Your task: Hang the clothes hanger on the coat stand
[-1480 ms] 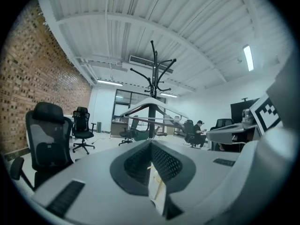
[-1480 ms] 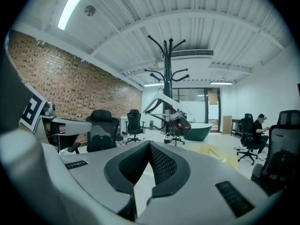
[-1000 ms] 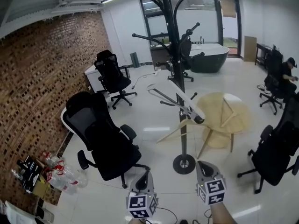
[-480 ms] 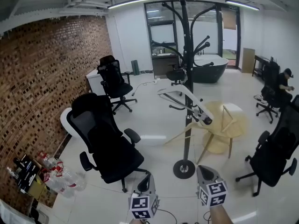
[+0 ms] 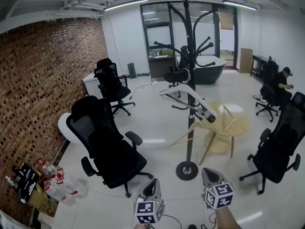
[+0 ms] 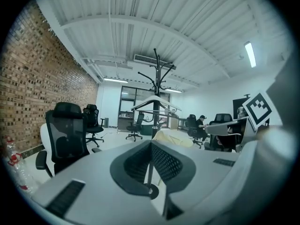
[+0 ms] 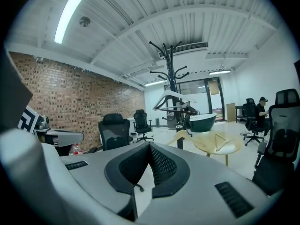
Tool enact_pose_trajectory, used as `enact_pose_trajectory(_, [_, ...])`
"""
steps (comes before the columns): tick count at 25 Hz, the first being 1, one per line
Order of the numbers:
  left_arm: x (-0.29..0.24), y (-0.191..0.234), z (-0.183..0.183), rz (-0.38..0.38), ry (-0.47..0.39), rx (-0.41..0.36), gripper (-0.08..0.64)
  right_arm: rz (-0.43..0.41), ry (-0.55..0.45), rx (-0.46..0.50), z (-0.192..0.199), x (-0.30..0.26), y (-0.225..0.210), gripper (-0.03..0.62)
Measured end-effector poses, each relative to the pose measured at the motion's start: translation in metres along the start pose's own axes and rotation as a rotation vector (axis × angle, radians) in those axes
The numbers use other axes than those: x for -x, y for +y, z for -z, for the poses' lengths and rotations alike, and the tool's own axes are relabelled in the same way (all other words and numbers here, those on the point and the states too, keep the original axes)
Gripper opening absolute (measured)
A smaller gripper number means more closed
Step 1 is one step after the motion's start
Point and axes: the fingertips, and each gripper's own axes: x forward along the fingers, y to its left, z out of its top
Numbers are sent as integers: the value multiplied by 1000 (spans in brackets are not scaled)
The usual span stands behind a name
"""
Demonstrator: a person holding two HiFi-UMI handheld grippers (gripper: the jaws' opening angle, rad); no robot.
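The tall black coat stand (image 5: pixel 191 142) stands in the middle of the floor. The pale clothes hanger (image 5: pixel 196 101) hangs on it, about halfway up the pole, tipped to one side. It looks light and hard, maybe a bit slippery, so the thin bar along its bottom seems the best place to grab. The left gripper (image 5: pixel 152 182) and right gripper (image 5: pixel 208 172) are low and near, both squeezed together on nothing.
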Motion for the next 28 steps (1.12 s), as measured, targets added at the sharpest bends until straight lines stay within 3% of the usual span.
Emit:
enact_pose_trajectory(5, [9, -4, 4, 5, -1, -6, 14, -2, -9, 30, -1, 9, 8, 0])
enact_pose_trajectory(28, [17, -14, 5, 2, -3, -5, 15, -18, -2, 8, 3, 16, 5, 0])
